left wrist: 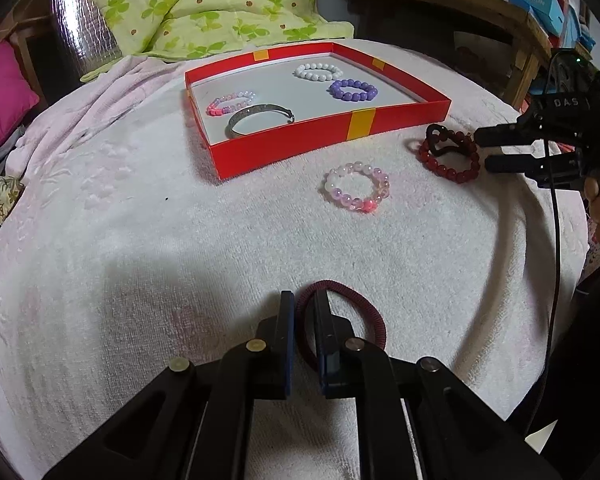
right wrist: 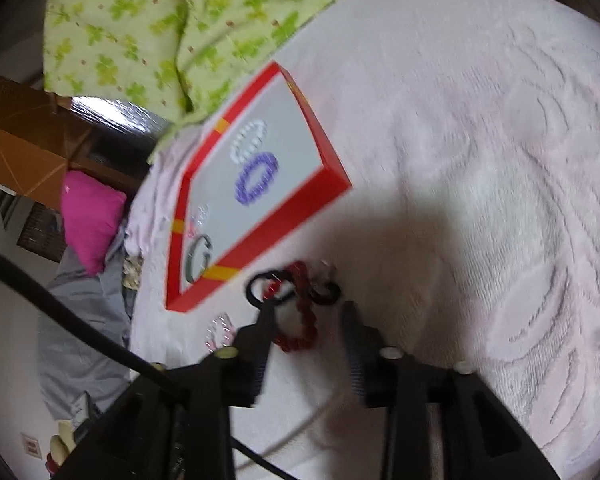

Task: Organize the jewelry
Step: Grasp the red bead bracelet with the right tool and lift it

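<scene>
While the pale pink towel (left wrist: 140,216) covered the bed, the red box (left wrist: 284,152) lay open toward its far side, holding a pink-and-white bead bracelet (left wrist: 231,103) and a silver bangle (left wrist: 260,120) at its left, then a white bead bracelet (left wrist: 318,71) and a purple one (left wrist: 353,91) further right. Nearest the camera, the left gripper (left wrist: 304,300) had its jaws drawn narrow, pinching the band of a maroon hair tie (left wrist: 364,312) that rested on the towel. A clear pink bead bracelet (left wrist: 357,187) lay loose in front of the box. Further right, a dark red bead bracelet (left wrist: 452,164) and a black hair tie (left wrist: 440,140) lay touching, with the right gripper (right wrist: 308,308) over them, jaws partly parted and clear of both.
</scene>
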A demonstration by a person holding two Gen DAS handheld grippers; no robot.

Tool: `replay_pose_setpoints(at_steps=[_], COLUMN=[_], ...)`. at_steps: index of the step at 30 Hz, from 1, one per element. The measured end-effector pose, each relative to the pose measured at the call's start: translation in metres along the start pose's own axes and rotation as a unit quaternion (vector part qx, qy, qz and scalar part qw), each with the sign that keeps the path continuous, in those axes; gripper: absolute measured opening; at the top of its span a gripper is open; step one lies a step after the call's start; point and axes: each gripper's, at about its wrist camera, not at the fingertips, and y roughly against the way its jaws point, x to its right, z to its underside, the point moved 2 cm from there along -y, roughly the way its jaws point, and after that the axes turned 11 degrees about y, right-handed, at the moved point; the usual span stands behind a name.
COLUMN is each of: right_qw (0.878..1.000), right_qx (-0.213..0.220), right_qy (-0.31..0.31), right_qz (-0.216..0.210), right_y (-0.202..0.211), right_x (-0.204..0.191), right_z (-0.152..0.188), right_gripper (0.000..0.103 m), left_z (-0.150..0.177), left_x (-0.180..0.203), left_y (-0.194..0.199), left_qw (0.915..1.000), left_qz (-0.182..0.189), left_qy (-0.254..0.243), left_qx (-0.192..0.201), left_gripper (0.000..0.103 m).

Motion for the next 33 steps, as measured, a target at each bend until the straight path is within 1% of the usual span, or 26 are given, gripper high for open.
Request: replay_pose_setpoints(at_steps=[6,8,9,11,13,16,29,33], right_qw=[1.000,0.999,0.999,0.999,0.999,0.998,0.995,0.993], right_qx=[0.004,0.001,0.001,0.003,0.005,0.008,0.043,0.052], right_qy=[0.018,0.026,0.030,0.036,0.040,0.057,0.093,0.101], right_qz=[0.011,0.023,0.031,0.037,0.036,0.038,-0.016,-0.025], right_y=[-0.009,-0.016,-0.017,-0.017,-0.018,-0.017,-0.010,-0.007], right_x=[-0.005,-0.008,-0.008,-0.008,-0.010,-0.018,-0.051,-0.056], right_z=[0.000,0.000,0.001,0.001,0.001,0.002,0.000,0.000], right_gripper=[0.040,0.027,0.024,0.013,0.010,0.010,0.010,0.010], left_z=[0.001,0.002,0.002,0.002,0.001,0.000,-0.002,-0.003], left_x=[0.006,0.006,0.007,0.006,0.005,0.004,0.003,0.001], left_y=[0.001,0.002,0.002,0.003,0.004,0.004,0.009,0.011], left_qw=[0.9997,0.9995,0.9994,0.9993,0.9991,0.9989,0.9979,0.9976], left_qz=[-0.017,-0.024,-0.027,-0.031,-0.037,-0.040,-0.057,-0.061], left_qy=[-0.014,-0.018,-0.019,-0.019,-0.018,-0.014,-0.012,-0.010], left_qx=[0.006,0.009,0.010,0.013,0.014,0.017,0.028,0.031], left_gripper=[0.010,0.010,0.010,0.010,0.010,0.010,0.010,0.010])
